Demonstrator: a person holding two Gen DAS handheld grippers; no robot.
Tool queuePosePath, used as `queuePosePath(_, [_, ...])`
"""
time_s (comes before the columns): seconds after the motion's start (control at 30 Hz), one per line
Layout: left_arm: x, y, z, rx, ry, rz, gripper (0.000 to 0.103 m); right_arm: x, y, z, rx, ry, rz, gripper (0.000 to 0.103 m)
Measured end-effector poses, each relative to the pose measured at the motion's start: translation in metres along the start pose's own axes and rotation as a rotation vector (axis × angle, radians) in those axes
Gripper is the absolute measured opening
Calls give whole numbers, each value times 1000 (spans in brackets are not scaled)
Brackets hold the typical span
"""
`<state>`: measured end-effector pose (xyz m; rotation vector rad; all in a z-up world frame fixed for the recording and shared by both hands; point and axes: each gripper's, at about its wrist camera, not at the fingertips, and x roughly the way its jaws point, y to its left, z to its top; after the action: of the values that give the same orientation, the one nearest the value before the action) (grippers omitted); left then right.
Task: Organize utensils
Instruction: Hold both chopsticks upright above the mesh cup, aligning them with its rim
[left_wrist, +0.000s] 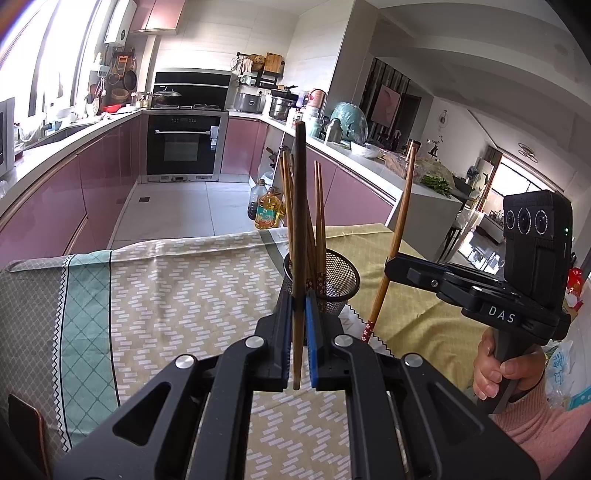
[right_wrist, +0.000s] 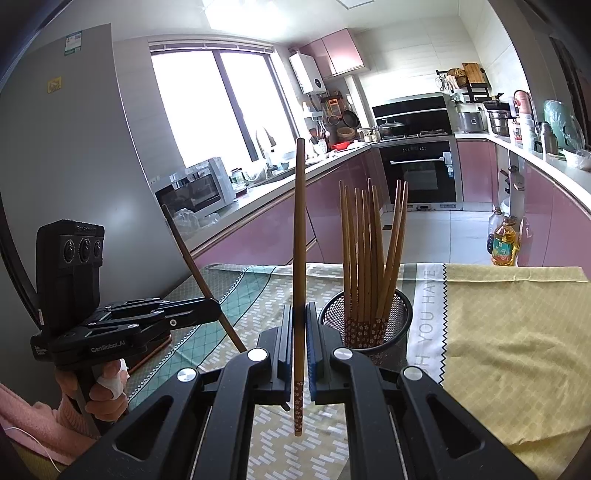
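**Two chopsticks up in the air, one cup to hit: here's where it could go sideways**

So each claw is carrying a single chopstick, and the mesh cup is sitting on the table just ahead of both of them, already packed with a bunch of chopsticks leaning every which way.

My worries, just guessing from how it sits:

- That bunch fans out over most of the cup's mouth. Lower a new stick in and its end could land on the tops of the others or on the rim and skid off onto the tablecloth.
- The cup looks light. A sideways nudge from a claw or a stick could tip it and dump the lot.
- Both sticks are pinched low on their length, with a long part sticking up. Any knock and they could pivot between the pads.
- Both claws are close together, just ahead of the cup, so going in at once risks the sticks crossing.

Claw status:

- Left claw: squeezed down all the way onto the dark chopstick, which stands nearly upright, cup right behind it.
- Right claw: same deal, clamped tight on the lighter chopstick with the flowery end poking out below the pads; cup just ahead and to its right.
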<state>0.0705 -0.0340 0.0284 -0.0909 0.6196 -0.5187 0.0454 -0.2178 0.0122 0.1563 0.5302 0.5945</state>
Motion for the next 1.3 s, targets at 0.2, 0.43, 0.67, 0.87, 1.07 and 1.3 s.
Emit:
queuePosePath(0.2, [-1, -1, 2, 3, -3, -2, 8, 0, 0, 0, -1, -1, 0, 6])
queuePosePath(0.43, [0, -2, 4, 6, -4, -1, 8, -2, -2, 4, -3, -7, -1, 6])
queuePosePath(0.67, [0, -3, 6, 7, -6, -1, 8, -2, -2, 6, -5, -9, -3, 6])
queuePosePath(0.87, [0, -3, 11, 14, -11, 0, 8, -2, -3, 9, -8, -12, -4, 6])
queuePosePath(1.07, [1, -5, 15, 25, -18, 2, 8, 0, -2, 12, -10, -13, 0, 6])
queuePosePath(1.3, [0, -6, 17, 31, -22, 5, 8, 0, -2, 13, -11, -18, -1, 6])
